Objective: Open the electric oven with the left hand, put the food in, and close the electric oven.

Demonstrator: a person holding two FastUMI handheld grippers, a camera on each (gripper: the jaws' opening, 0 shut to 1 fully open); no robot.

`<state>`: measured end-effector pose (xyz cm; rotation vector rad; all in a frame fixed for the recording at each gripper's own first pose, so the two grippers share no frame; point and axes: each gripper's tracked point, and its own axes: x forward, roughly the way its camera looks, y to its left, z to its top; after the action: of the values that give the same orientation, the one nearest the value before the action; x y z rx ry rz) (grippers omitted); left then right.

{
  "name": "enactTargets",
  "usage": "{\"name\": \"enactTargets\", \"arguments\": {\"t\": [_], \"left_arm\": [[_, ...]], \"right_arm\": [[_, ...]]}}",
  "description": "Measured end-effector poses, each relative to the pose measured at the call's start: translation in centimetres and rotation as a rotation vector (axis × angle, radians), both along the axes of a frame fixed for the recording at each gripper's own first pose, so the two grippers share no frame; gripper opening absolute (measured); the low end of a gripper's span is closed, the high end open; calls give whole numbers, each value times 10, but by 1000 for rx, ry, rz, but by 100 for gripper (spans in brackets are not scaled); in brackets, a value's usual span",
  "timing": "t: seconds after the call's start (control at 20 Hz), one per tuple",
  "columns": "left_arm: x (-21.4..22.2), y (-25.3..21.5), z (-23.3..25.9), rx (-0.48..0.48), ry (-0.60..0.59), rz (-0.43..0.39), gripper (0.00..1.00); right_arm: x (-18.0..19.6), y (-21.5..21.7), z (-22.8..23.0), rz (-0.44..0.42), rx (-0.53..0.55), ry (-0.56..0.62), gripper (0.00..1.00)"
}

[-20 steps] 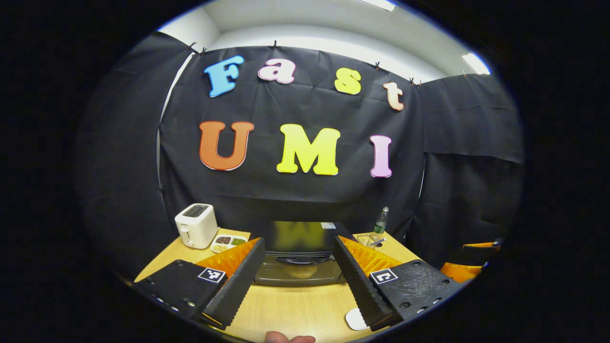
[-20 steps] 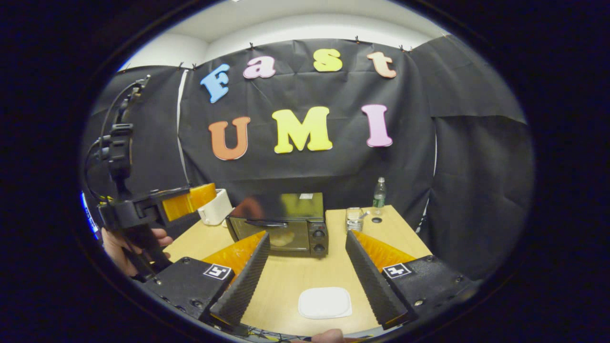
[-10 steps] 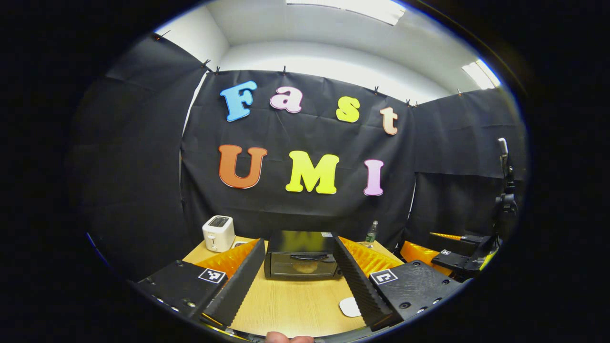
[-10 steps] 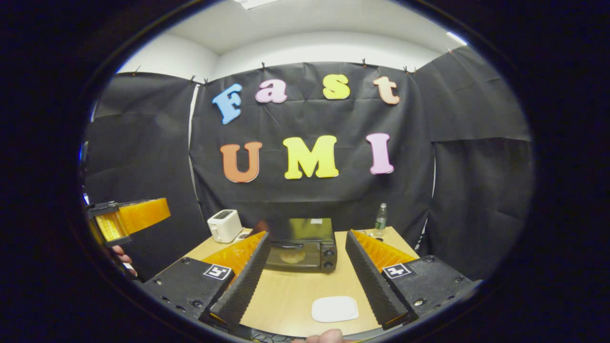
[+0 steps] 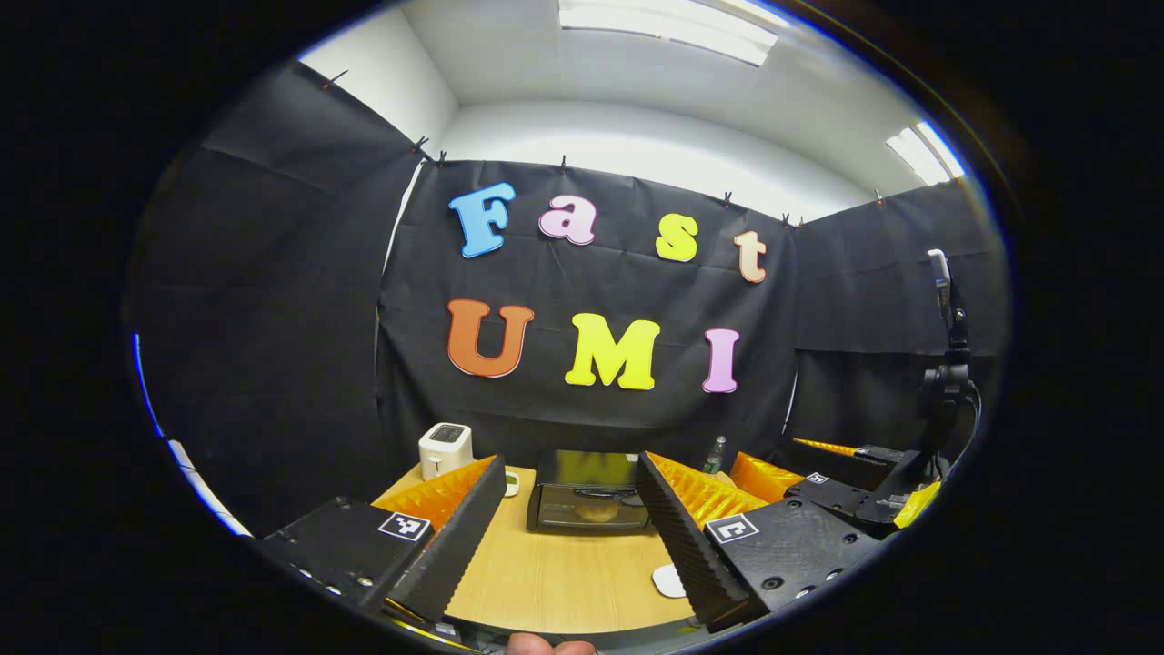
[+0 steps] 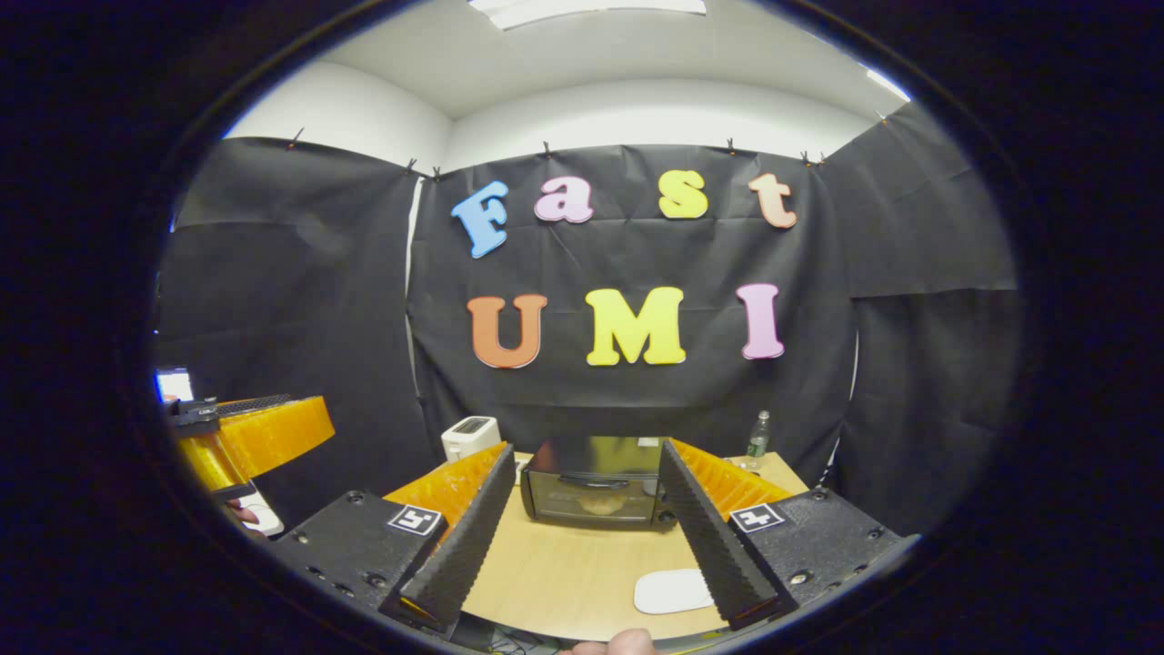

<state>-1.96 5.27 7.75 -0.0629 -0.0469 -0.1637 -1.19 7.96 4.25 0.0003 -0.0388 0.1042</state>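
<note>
Both claws drawn back, ridged fingers apart, boxy glass-fronted oven point(image 5: 591, 494) shut, flat white plate point(image 6: 673, 591)

Both cams pulled back, facing oven

Left gripper view and right gripper view are each looking forward from off the surface's point(image 5: 564, 582) near edge, level, sharing the far oven point(image 5: 589, 496), toaster point(image 6: 470, 438) and white plate point(image 6: 673, 591).
</note>
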Motion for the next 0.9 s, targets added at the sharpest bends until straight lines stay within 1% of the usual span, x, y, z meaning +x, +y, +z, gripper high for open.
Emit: {"name": "enactTargets", "arguments": {"t": [0.2, 0.3, 0.65, 0.9], "left_arm": [[-12, 10, -1, 6, -2, 12, 94], [-16, 11, -4, -12, 5, 12, 94], [-12, 22, -2, -24, -7, 20, 94], [-4, 15, -8, -15, -4, 14, 94]], "right_arm": [[-9, 13, 5, 12, -5, -18, 97], [-15, 17, 10, 6, 3, -36, 97], [-14, 20, 16, -9, -1, -51, 97], [-15, 25, 18, -22, -6, -52, 97]]}}
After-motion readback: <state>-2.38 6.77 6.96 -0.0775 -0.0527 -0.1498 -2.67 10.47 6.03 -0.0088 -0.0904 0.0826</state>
